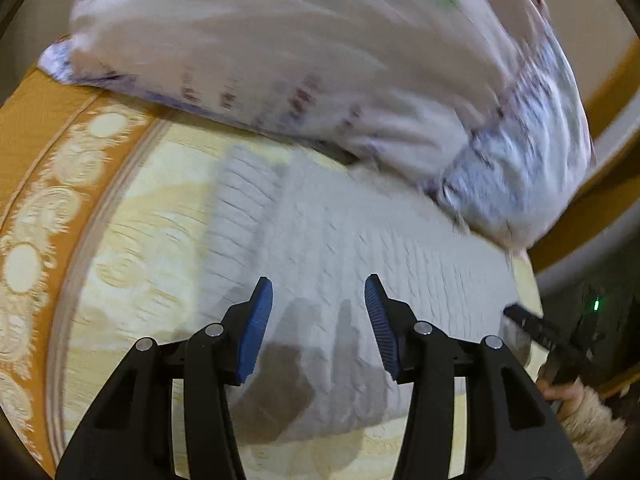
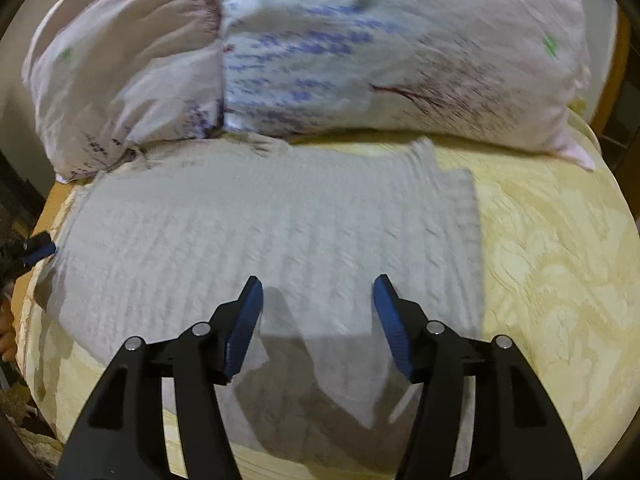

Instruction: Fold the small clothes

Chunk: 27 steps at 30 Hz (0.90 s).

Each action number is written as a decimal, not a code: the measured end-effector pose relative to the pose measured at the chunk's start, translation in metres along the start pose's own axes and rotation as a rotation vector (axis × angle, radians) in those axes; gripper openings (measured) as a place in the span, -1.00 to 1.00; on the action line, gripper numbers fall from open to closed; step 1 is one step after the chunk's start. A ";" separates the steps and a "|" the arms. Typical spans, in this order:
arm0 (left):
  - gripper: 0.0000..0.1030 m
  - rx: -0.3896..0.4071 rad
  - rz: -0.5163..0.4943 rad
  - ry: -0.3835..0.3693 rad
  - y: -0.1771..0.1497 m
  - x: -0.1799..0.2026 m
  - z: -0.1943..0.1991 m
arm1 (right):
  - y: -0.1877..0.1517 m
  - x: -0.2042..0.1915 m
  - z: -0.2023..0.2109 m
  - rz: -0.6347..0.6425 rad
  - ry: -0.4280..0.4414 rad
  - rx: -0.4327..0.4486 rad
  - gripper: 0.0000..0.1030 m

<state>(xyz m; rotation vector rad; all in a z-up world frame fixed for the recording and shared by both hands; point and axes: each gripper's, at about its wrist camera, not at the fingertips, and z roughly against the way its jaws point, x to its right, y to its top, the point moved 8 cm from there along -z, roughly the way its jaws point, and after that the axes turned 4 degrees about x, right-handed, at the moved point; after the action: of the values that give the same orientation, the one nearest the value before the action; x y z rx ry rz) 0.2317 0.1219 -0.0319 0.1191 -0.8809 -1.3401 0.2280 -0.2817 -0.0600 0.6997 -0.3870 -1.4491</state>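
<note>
A bed (image 2: 560, 240) with a cream patterned cover and an orange border, two floral pillows (image 2: 360, 52) at its far end. A white knitted garment (image 2: 260, 232) lies spread flat on the cover, its far edge touching the pillows. Left tongs (image 1: 319, 308) and right tongs (image 2: 318, 312) hover above it, both released, grasping nothing

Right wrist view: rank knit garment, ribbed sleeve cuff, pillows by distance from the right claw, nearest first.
1. Knit garment: directly under the open right claw.
2. Ribbed sleeve cuff: ahead, to the right.
3. Pillows: farthest, along the back of the bedspread.
</note>
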 end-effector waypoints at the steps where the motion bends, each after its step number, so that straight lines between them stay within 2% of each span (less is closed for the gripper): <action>1: -0.04 -0.004 0.020 0.002 0.004 -0.006 0.000 | 0.003 -0.006 -0.002 0.010 0.013 0.002 0.16; 4: -0.04 -0.035 0.086 -0.004 0.014 -0.028 -0.004 | 0.008 -0.024 -0.009 0.043 0.045 -0.003 0.16; 8: -0.03 -0.133 0.186 -0.068 0.023 -0.050 -0.022 | 0.011 -0.043 -0.016 0.074 0.079 -0.010 0.16; 11: 0.11 -0.163 0.223 -0.085 0.027 -0.060 -0.032 | 0.012 -0.049 -0.016 0.085 0.091 -0.014 0.16; 16: 0.13 -0.179 0.283 -0.184 0.031 -0.054 -0.047 | 0.009 -0.045 -0.016 0.069 0.094 -0.026 0.16; 19: 0.13 -0.190 0.261 -0.196 0.032 -0.045 -0.052 | 0.008 -0.045 -0.017 0.068 0.095 -0.031 0.17; 24: 0.12 -0.199 0.210 -0.169 0.029 -0.030 -0.054 | 0.008 -0.048 -0.018 0.071 0.096 -0.032 0.22; 27: -0.02 -0.207 0.182 -0.146 0.025 -0.021 -0.057 | 0.008 -0.049 -0.019 0.074 0.098 -0.033 0.23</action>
<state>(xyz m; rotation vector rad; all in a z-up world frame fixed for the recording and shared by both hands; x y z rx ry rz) 0.2864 0.1242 -0.0671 -0.2176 -0.8478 -1.2719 0.2407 -0.2299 -0.0610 0.7200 -0.3091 -1.3431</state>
